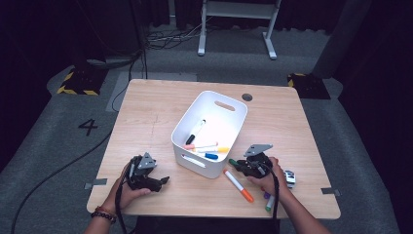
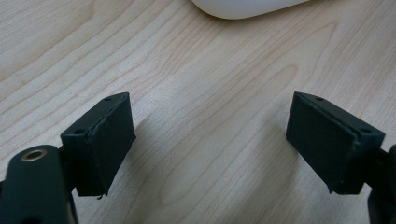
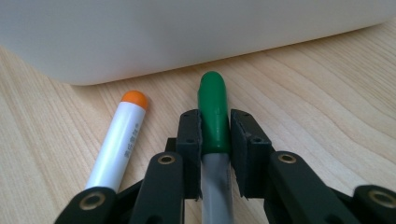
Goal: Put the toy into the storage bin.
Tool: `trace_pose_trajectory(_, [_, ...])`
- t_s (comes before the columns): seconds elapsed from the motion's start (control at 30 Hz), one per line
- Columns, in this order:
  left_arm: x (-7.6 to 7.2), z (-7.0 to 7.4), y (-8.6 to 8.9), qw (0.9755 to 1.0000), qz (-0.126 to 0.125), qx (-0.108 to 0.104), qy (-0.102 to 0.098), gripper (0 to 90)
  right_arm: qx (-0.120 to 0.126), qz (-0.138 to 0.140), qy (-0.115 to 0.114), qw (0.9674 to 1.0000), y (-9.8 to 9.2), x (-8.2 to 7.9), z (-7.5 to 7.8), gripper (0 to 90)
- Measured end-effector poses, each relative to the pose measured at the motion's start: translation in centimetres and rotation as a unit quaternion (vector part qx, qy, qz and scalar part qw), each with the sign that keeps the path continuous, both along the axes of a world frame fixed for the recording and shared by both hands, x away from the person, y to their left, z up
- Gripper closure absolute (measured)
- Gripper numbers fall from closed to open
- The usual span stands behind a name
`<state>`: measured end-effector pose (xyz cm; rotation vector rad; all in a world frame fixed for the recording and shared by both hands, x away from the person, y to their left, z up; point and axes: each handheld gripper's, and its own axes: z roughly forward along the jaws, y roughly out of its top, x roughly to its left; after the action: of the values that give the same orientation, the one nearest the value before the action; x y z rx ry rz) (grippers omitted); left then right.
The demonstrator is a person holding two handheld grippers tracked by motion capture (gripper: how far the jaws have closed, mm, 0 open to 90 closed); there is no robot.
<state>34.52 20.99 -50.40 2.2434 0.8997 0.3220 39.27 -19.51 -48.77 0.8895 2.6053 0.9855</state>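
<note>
Green marker's white barrel was mostly hidden behind the right gripper; cap poked out toward the white bin. Jaws were clamped on the cap, just beside the orange marker on the table. Left gripper sat wide open over bare wood, holding nothing.

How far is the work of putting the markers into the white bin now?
Four markers already lie inside the white bin. The right gripper is shut on the green-capped marker. The orange-capped marker and at least one more wait on the table. The left gripper is open.
</note>
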Motion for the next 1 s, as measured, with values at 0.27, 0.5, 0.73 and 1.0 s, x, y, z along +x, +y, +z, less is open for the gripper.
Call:
trace_pose_trajectory(0.27, [0.0, 0.0, 0.0, 1.0000, 0.000, 0.001, 0.001, 15.4, 0.038, -0.022, -0.021, 0.9988, -1.7, 0.0, 1.6, 74.9])
trace_pose_trajectory(0.5, [0.0, 0.0, 0.0, 1.0000, -0.001, -0.002, 0.002, 15.4, 0.063, -0.035, -0.049, 0.9962, -3.2, 0.0, 3.4, 75.0])
trace_pose_trajectory(0.73, [0.0, 0.0, 0.0, 1.0000, 0.000, -0.001, 0.002, 15.4, 0.083, -0.026, -0.069, 0.9939, -3.8, -0.3, 5.1, 74.9])
trace_pose_trajectory(1.0, [0.0, 0.0, 0.0, 1.0000, 0.000, -0.002, 0.003, 15.4, 0.093, -0.016, -0.092, 0.9913, -3.8, -0.4, 7.6, 75.0])
